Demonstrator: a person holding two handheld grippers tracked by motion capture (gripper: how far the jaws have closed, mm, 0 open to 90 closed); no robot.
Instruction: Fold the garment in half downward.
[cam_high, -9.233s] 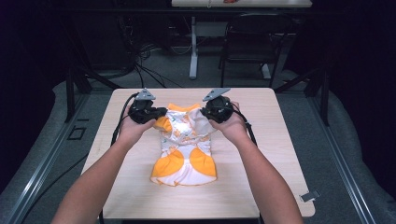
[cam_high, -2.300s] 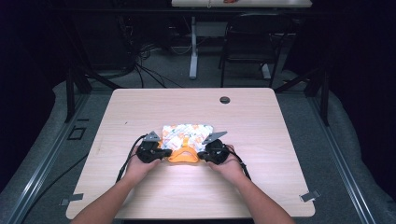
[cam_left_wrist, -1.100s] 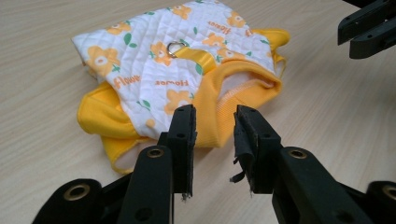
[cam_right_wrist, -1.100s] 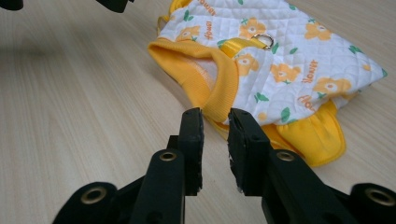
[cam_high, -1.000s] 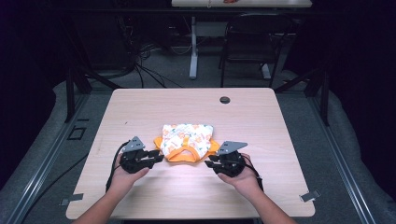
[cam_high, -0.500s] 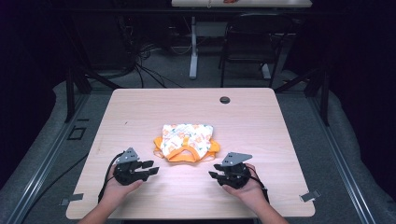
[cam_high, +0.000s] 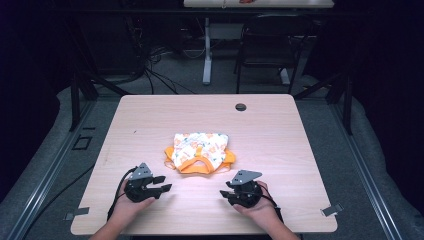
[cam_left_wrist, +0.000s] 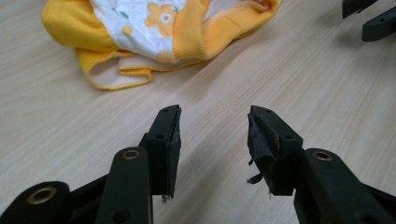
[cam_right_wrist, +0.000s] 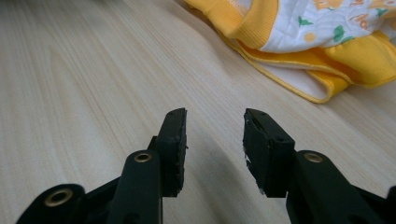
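The folded orange-and-white printed cloth garment (cam_high: 200, 152) lies on the light wooden table (cam_high: 300, 150), beyond both the left gripper (cam_high: 161, 184) and right gripper (cam_high: 226, 188), whose jaws gape apart, empty.

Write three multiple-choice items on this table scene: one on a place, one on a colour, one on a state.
1. Where does the folded garment lie?
A. near the middle of the table
B. on the floor
C. at the far left corner

2. What colour is the garment's trim?
A. blue
B. orange-yellow
C. black

3. How does the left hand-held gripper stand?
A. shut on the garment
B. open, holding nothing
C. shut on a cable

Answers:
1 A, it sits mid-table beyond both hands.
2 B, the ribbed edges are orange-yellow around a white print.
3 B, bare wood shows between its jaws; the right hand-held gripper is open too.
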